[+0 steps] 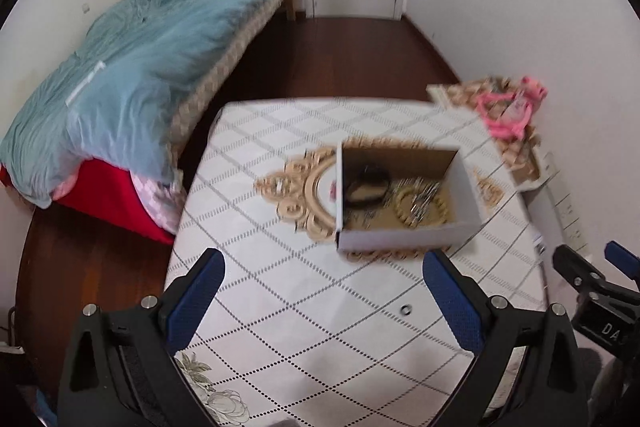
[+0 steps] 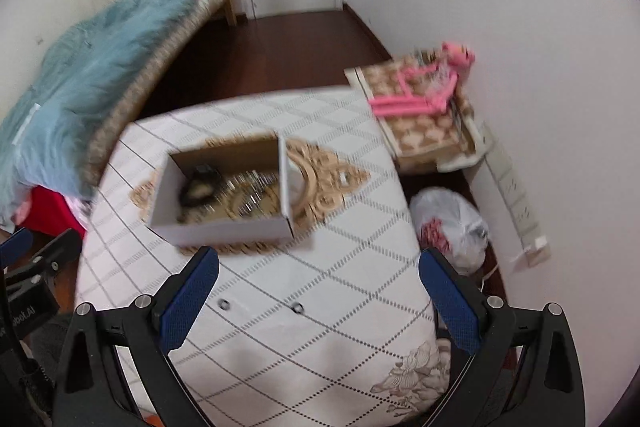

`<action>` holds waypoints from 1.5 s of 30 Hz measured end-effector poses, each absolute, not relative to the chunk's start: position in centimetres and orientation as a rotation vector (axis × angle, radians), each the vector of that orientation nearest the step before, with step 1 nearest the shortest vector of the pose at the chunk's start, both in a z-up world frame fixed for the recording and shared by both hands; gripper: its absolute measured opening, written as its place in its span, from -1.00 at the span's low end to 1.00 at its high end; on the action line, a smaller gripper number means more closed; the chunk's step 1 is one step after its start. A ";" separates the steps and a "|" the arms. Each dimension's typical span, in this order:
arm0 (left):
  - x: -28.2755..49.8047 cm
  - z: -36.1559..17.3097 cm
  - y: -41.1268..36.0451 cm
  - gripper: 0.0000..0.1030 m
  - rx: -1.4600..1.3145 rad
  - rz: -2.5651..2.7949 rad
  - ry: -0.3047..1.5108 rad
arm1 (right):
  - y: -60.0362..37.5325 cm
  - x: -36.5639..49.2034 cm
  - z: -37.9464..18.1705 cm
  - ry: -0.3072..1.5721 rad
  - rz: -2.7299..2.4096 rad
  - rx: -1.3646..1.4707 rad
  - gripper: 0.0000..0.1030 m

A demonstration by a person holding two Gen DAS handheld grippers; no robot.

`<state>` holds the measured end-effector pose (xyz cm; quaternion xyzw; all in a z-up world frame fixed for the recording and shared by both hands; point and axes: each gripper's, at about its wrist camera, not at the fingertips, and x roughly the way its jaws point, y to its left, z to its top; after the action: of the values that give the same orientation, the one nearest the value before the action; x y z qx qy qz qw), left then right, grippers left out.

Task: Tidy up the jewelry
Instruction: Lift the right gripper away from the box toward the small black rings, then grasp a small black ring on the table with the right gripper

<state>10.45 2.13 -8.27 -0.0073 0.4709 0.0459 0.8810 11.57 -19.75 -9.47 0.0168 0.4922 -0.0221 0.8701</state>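
A white cardboard box (image 1: 404,239) (image 2: 224,227) stands open on the table, partly over an ornate gold tray (image 1: 304,187) (image 2: 320,179). Inside lie a black bracelet (image 1: 366,187) (image 2: 198,187), a gold beaded bracelet (image 1: 422,207) and silvery chains (image 2: 252,203). A small ring (image 1: 406,308) (image 2: 224,303) lies on the cloth near the front; a second ring (image 2: 297,307) lies beside it in the right wrist view. My left gripper (image 1: 324,291) is open and empty above the cloth. My right gripper (image 2: 318,287) is open and empty too.
The table carries a white diamond-patterned cloth (image 1: 320,347) (image 2: 320,367). A side stand with pink items (image 1: 508,107) (image 2: 420,99) sits at the right by the wall. A bed with a blue blanket (image 1: 120,75) is left. A plastic bag (image 2: 452,223) lies on the floor.
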 end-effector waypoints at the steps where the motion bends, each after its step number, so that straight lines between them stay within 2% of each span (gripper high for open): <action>1: 10.7 -9.6 2.0 0.96 0.000 0.107 1.005 | -20.1 11.8 -11.3 1.068 -0.060 0.036 0.97; 4: 11.2 -13.2 1.8 0.96 0.024 0.127 1.066 | -20.9 12.1 -16.2 1.143 -0.051 0.084 0.95; 6: 11.3 -15.3 1.7 0.96 0.039 0.133 1.107 | -21.1 12.1 -18.9 1.175 -0.039 0.103 0.78; 8: 11.4 -17.3 1.7 0.96 0.050 0.142 1.146 | -20.8 12.0 -21.3 1.203 -0.024 0.114 0.41; 12: 11.4 -19.5 1.8 0.96 0.058 0.144 1.195 | -19.4 11.5 -24.1 1.200 0.023 0.101 0.24; 15: 11.4 -20.4 1.8 0.96 0.064 0.146 1.214 | -18.4 11.2 -24.9 1.187 0.043 0.076 0.01; 16: 11.4 -20.6 1.8 0.96 0.062 0.147 1.219 | -18.2 11.1 -25.1 1.190 0.044 0.070 -0.14; 18: 11.4 -20.9 1.7 0.96 0.061 0.142 1.224 | -17.8 11.0 -25.1 1.169 0.043 0.046 -0.27; 20: 11.5 -21.2 1.6 0.96 0.058 0.139 1.228 | -17.5 10.9 -25.1 1.148 0.027 0.011 -0.75; 33: 11.7 -22.8 -3.9 0.94 -0.010 -0.040 1.224 | -21.9 10.4 -23.0 1.105 -0.049 0.125 -0.75; 35: 11.6 -22.9 -4.8 0.55 0.002 -0.062 1.209 | -22.4 10.3 -23.0 1.105 -0.063 0.134 -0.75; 38: 11.6 -23.3 -5.7 0.14 0.027 -0.075 1.210 | -23.1 10.3 -23.0 1.108 -0.076 0.152 -0.75; 39: 11.5 -23.4 -5.8 0.12 0.036 -0.070 1.202 | -23.3 10.4 -23.0 1.108 -0.079 0.158 -0.75; 43: 11.7 -23.1 -5.9 -0.47 0.050 -0.086 1.170 | -23.6 10.5 -23.0 1.105 -0.086 0.171 -0.75; 45: 11.7 -23.1 -5.8 -0.65 0.051 -0.091 1.165 | -23.6 10.5 -23.0 1.103 -0.089 0.172 -0.75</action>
<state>11.67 -5.83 -23.11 0.0242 0.5498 -0.0429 0.8338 10.53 -23.64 -23.01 0.0817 0.5232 -0.0422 0.8472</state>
